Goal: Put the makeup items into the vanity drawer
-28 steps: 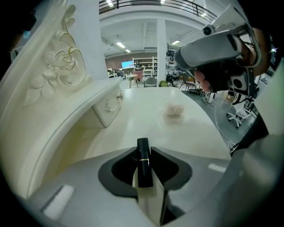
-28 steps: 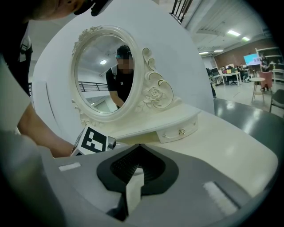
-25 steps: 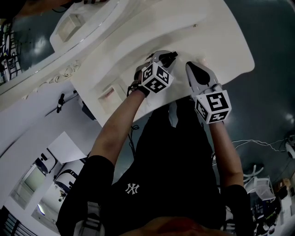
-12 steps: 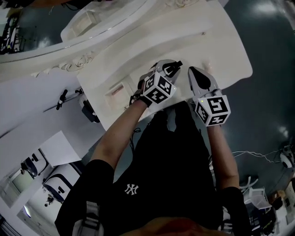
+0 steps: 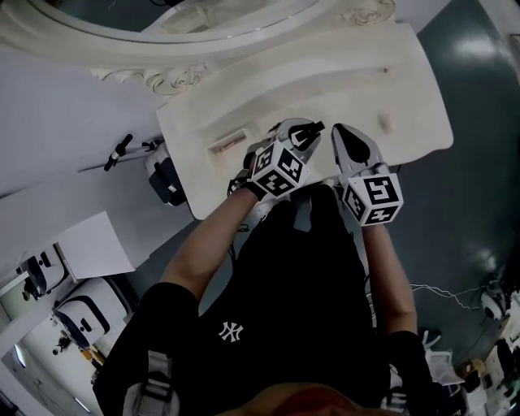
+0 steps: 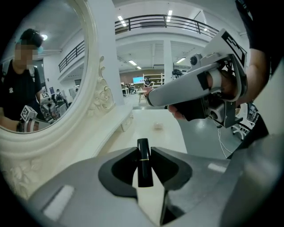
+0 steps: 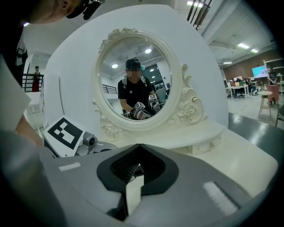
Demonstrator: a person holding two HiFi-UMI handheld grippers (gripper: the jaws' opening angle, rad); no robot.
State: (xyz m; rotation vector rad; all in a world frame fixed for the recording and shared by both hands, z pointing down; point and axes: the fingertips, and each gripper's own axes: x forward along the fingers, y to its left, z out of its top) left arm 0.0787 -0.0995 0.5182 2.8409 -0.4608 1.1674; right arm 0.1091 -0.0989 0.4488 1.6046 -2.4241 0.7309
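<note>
Setting: white vanity top (image 5: 406, 89) below an ornate oval mirror (image 5: 203, 20); open office hall behind, visible in both gripper views.
Left grip: left gripper (image 5: 307, 130) pinching a black lipstick (image 6: 143, 162) with a thin gold band, lying along the jaws, one end poking just past the tips.
Reason, left: clamped around the middle, probably so the free end can go into a drawer first.
Right grip: right gripper (image 5: 342, 135) with jaws pressed together, nothing between them.
Reason, right: kept just beside the other, carrying nothing, likely spare for working a drawer front.
Pose, left: held over the front part of the top, jaws aimed along the surface toward its right end, forearm reaching out from the body.
Pose, right: level with the other, jaws turned toward the mirror, a hand wrapped round the handle, body of the tool crossing the left gripper view.
Drawers: right drawer (image 7: 208, 144), small with a knob, under the mirror shelf, looks closed; left drawer (image 5: 227, 145) shows a pinkish inside from above, seemingly pulled out, though hard to confirm.
Loose piece: pale item (image 5: 385, 123) on the top, right of both grippers and apart from them, too small to identify, perhaps more makeup.
Stage: lipstick lifted, not yet in a drawer; pale item untouched.
</note>
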